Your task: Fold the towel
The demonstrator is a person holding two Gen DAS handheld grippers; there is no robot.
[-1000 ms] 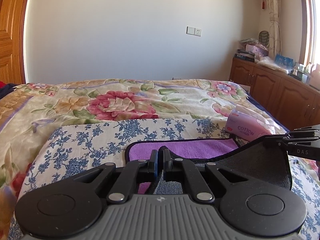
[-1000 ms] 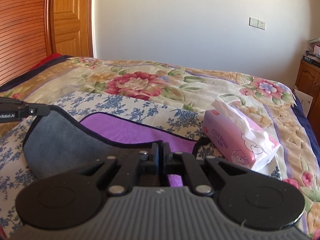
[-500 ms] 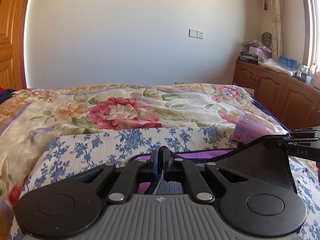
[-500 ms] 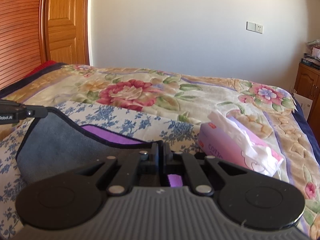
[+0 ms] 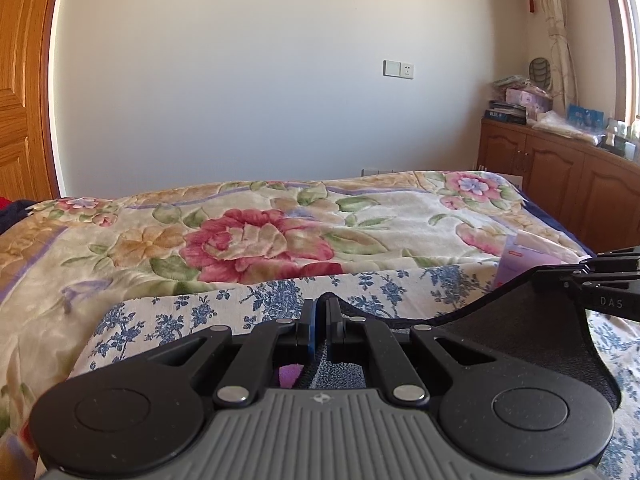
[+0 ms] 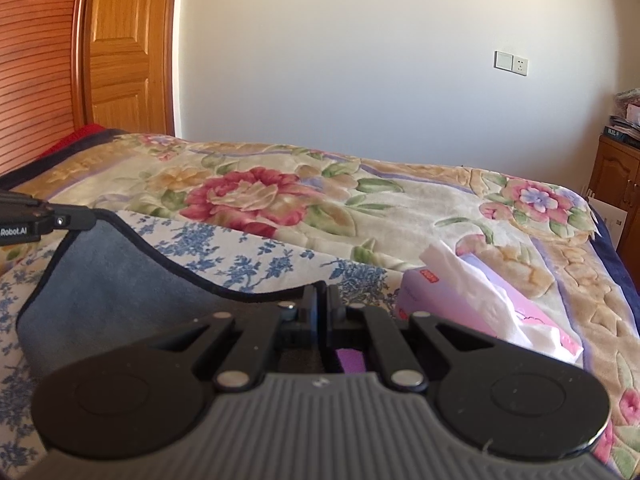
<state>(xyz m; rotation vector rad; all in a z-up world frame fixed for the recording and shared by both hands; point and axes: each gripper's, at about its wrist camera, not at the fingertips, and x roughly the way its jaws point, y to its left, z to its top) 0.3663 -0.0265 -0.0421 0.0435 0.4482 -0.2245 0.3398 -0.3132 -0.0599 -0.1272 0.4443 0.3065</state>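
Two claws level, left claw (image 5: 319, 320), right claw (image 6: 321, 308), pinching towel (image 6: 120, 280)

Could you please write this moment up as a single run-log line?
task: fold towel | left gripper: shut on towel | right gripper: shut on towel | towel edge lifted above bed | tissue pack beside

Your left gripper (image 5: 320, 322) and right gripper (image 6: 321, 308) each pinch a towel (image 6: 120, 280) corner, the edge slung between them, above the sheet (image 5: 200, 312). Sheet lies on the blanket (image 5: 360, 216), which covers the bed. Tissue pack (image 6: 480, 304) sits right of towel, on blanket, probably touching sheet edge. Cabinet (image 5: 560, 184) far right, beside bed; door (image 6: 124, 48) left, behind bed.
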